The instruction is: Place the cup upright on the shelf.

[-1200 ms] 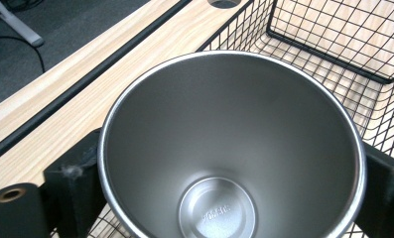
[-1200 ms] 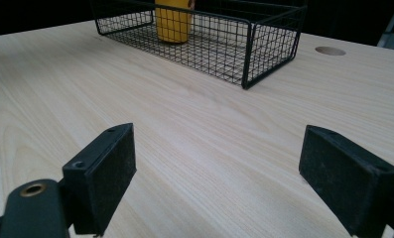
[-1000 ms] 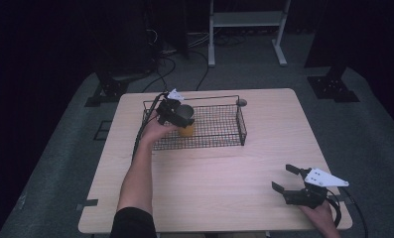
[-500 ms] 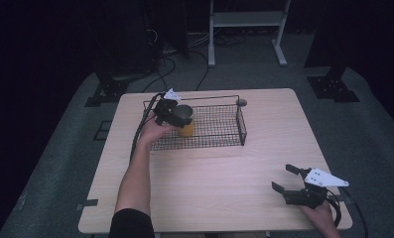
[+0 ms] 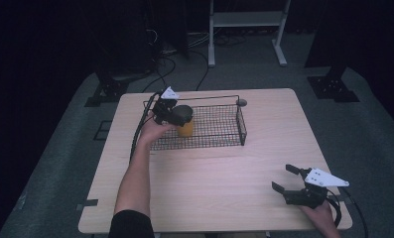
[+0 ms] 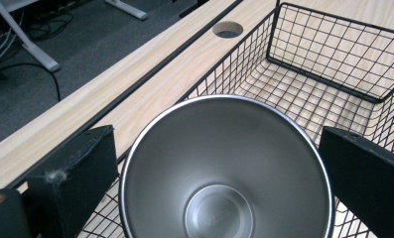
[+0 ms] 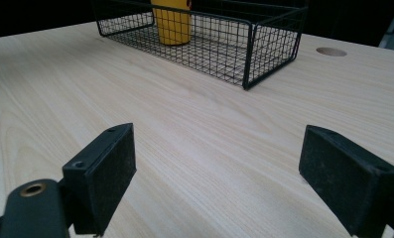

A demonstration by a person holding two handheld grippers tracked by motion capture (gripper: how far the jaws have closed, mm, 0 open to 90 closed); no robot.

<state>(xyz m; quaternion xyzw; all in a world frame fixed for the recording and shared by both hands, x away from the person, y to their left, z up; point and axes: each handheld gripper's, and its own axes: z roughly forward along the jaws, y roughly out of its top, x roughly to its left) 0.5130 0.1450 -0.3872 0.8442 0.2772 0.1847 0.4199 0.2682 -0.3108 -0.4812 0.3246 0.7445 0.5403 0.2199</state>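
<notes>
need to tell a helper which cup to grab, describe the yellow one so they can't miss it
On the pale wooden table sits a black wire basket. At its left end stands the yellow metal cup, upright, steel inside, the basket's sole item.

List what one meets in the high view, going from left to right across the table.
Left tongs over the yellow cup → far right wall of the wire basket → right tongs.
</notes>
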